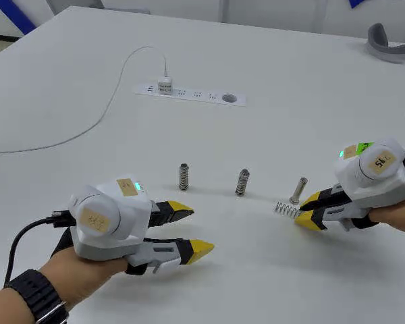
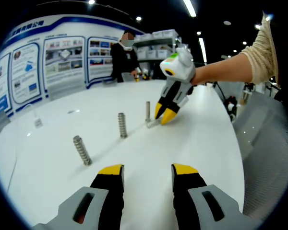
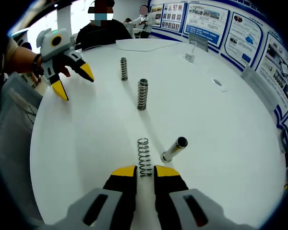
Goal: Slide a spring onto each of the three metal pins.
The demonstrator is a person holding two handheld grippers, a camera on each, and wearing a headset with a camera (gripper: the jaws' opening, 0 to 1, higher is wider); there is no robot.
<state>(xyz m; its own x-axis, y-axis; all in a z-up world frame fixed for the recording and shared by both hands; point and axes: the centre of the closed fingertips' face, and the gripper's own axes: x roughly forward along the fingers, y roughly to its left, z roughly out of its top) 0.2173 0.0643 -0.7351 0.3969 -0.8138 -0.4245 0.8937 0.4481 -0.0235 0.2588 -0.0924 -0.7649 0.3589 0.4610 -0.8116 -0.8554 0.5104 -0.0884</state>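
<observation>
Three metal pins stand in a row on the white table [image 1: 270, 128]. The left pin [image 1: 183, 176] and the middle pin [image 1: 242, 182] each carry a spring. The right pin [image 1: 299, 190] [image 3: 174, 150] is bare. A loose spring [image 1: 285, 208] [image 3: 144, 156] lies on the table just left of that bare pin. My right gripper [image 1: 306, 210] [image 3: 145, 173] is shut on the spring's near end. Nearer me and to the left of the pins, my left gripper [image 1: 192, 229] [image 2: 147, 170] is open and holds nothing.
A white power strip [image 1: 189, 93] with a plug and a cable [image 1: 88, 131] lies at the far side of the table. A grey curved object [image 1: 391, 42] sits at the far right corner. People stand beyond the table's edge.
</observation>
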